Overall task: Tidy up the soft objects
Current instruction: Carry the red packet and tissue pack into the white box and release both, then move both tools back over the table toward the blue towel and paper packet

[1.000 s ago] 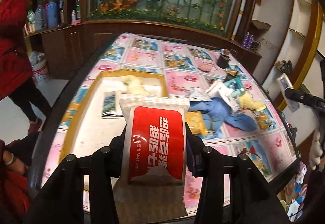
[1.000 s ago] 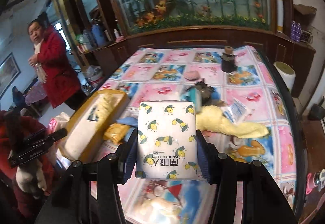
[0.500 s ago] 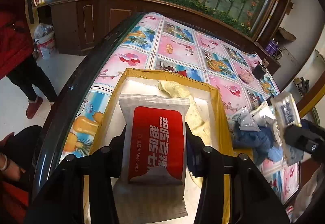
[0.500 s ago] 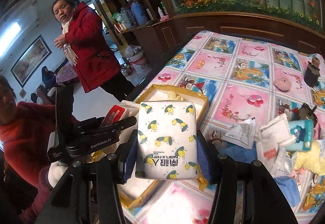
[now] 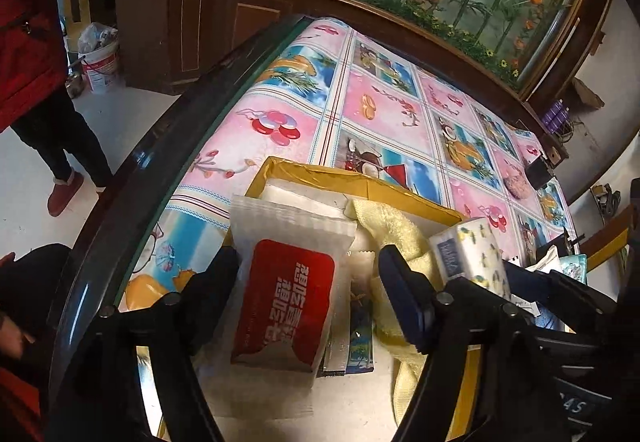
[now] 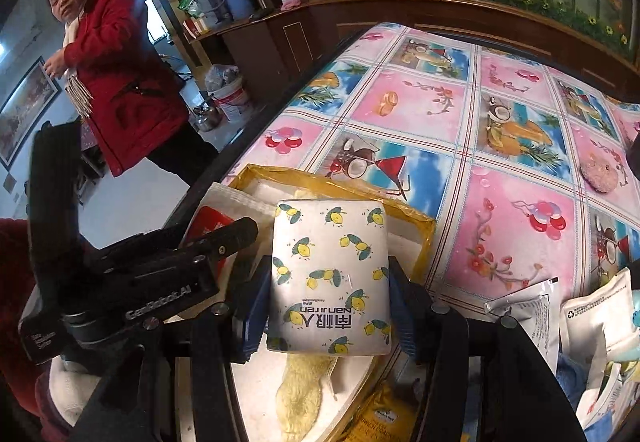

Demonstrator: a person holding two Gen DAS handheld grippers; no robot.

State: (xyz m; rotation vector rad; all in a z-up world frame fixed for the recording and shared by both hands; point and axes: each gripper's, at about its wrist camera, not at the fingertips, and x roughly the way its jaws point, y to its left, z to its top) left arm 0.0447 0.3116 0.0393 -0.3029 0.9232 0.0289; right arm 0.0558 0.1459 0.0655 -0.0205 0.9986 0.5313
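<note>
- At the lower middle of the left wrist view we see the left gripper (image 5: 308,282) angled down over the yellow-rimmed tray (image 5: 320,174). Its jaws have just been opening and now stand wide. The red wet-wipe packet (image 5: 286,306) lies between them, with a clear gap on its right side; on the left the pad sits so near the packet that we cannot tell if it touches.
- Beside the packet, toward the right finger, lie a few small sachets (image 5: 352,334) and a pale yellow cloth (image 5: 394,238). The white tray floor below them, at the bottom of the frame, is bare.
- The tray's far rim sits just inside the dark curved table edge (image 5: 168,145). Past that edge, at upper left, is open pale floor, where a person in a red coat (image 5: 28,17) stands.
- In the right wrist view the right gripper (image 6: 326,306) also points steeply down. Both blue pads press the sides of the lemon-print tissue pack (image 6: 330,278), held above the tray's right half.
- The left gripper's black body crowds the left of that view, close to the pack.
- At lower right, loose white sachets (image 6: 532,314) lie on the patterned tablecloth (image 6: 516,209), outside the tray.
</note>
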